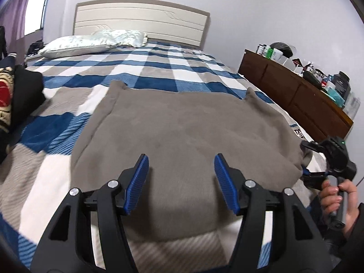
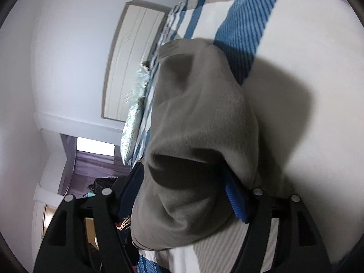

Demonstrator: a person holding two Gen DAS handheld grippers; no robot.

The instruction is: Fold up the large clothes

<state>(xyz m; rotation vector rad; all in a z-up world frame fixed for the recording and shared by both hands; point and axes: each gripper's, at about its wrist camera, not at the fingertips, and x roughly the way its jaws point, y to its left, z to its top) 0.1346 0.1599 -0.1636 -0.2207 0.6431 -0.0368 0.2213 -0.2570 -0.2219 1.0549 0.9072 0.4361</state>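
Grey fleece garment (image 1: pixel 182 122) lies spread across the near half of the bed (image 1: pixel 159 61), its front edge close to the bed's near edge. Left tool (image 1: pixel 181 182) hovers over that front edge with its jaws apart and nothing between them. Right tool (image 2: pixel 184 195), at the garment's right side by the bed's right edge, has a bunched fold of fleece between its jaws; whether the pads press on it I cannot tell. A neat fold likely needs both corners gripped evenly and carried together toward the headboard (image 1: pixel 141 20).
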